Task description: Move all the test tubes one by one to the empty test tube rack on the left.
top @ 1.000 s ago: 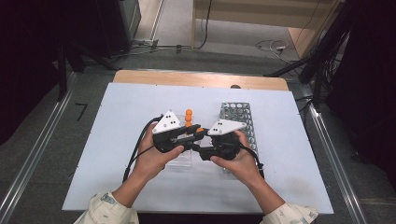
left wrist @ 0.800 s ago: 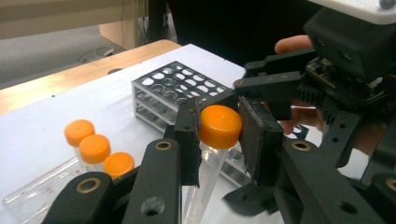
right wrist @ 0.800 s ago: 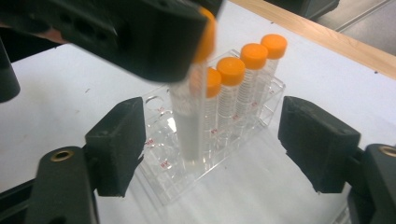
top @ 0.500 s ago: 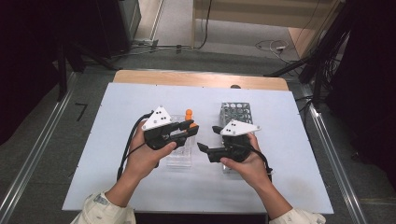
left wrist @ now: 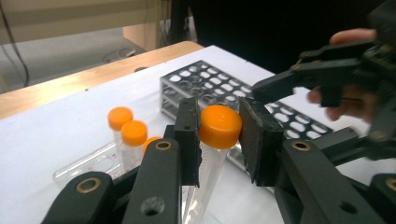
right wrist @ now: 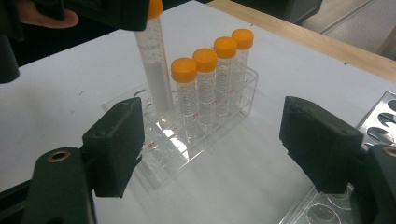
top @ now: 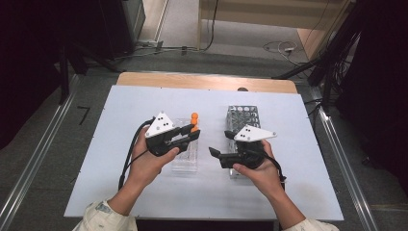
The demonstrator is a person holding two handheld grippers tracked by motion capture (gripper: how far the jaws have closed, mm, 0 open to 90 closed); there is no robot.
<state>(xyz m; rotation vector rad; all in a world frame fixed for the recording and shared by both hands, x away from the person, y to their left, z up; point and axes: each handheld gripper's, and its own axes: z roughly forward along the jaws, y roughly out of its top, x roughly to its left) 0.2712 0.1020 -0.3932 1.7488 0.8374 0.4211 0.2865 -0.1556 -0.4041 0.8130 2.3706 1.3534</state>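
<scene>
I hold the left gripper [top: 191, 133] pinched on the orange cap of a centrifuge tube [left wrist: 219, 126], whose clear body hangs upright below the jaws, just above the clear plastic rack [top: 185, 159]. In the right gripper view that tube [right wrist: 154, 65] stands at the near end of a row of four capped tubes [right wrist: 212, 84] seated in the rack [right wrist: 163, 154]. My right gripper [top: 214, 153] has just been opening; its jaws stand spread with nothing between them, pointing toward the held tube from the metal rack [top: 243, 118] side. The left hand is the one on the tube, so I judge the next move is a straight vertical travel along the tube's long axis. The neighbouring caps crowd one side; the white table [top: 298, 144] between the racks is open.
</scene>
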